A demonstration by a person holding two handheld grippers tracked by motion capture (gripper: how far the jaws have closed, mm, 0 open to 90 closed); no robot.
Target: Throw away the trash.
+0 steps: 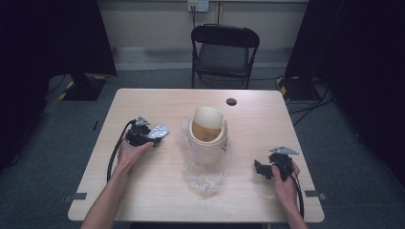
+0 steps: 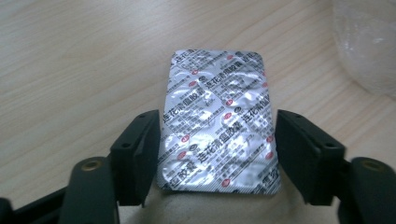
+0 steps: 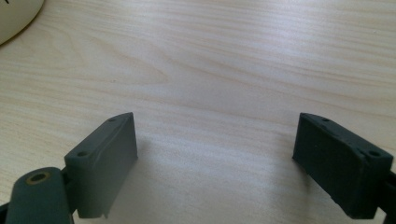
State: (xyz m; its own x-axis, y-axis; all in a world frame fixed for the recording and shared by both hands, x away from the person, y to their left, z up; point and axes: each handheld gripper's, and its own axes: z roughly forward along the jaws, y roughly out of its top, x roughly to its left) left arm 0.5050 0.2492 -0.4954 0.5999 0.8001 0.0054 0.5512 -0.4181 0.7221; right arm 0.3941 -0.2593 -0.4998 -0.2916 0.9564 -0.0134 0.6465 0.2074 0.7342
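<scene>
Left gripper (image 2: 217, 140) clamps a foil pill pack (image 2: 218, 121) by its long edges, low over the tabletop (image 1: 143, 191), left of the bin. Right gripper (image 3: 217, 154) wide, holding nothing. Risk: thin foil may buckle or slip when lifted. Swing-lid bin (image 1: 208, 136) sits on a clear bag (image 1: 203, 176); contents look brownish, hard to tell.

The pill sheet (image 2: 217, 121) is shiny, crinkly foil. The table (image 2: 70, 70) is smooth, pale wood. The bag (image 1: 203, 174) at 3 o'clock from it is clear, crumpled plastic.
</scene>
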